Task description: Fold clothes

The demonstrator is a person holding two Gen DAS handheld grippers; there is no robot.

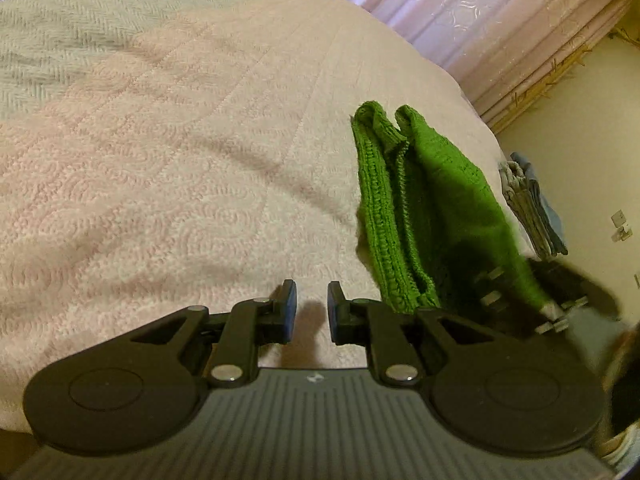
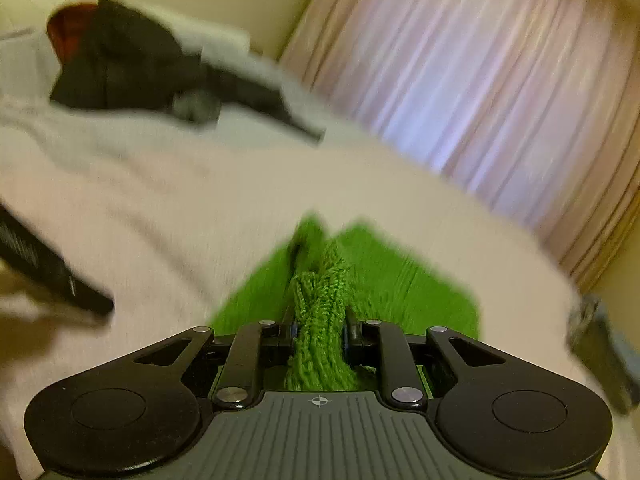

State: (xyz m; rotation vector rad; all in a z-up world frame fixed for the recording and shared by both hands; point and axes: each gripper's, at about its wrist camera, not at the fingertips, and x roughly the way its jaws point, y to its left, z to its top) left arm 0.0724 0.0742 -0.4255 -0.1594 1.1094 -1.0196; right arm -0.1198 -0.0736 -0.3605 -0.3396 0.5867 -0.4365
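A green knitted garment (image 1: 424, 200) is folded into a narrow bundle and held up above the pink bedspread (image 1: 168, 168) at the right of the left wrist view. My left gripper (image 1: 312, 308) is open and empty, to the left of the garment and just over the bed. My right gripper (image 2: 319, 332) is shut on a bunched fold of the green garment (image 2: 320, 344); the rest of the garment hangs below and beyond it. The right wrist view is blurred by motion. The right gripper also shows in the left wrist view (image 1: 556, 304), blurred, at the garment's lower right.
A pile of dark clothes (image 2: 120, 68) lies at the far end of the bed. A stack of folded grey and blue clothes (image 1: 532, 208) sits by the bed's right edge. Pink curtains (image 2: 480, 92) hang behind the bed. The left gripper's body (image 2: 48, 272) shows at left.
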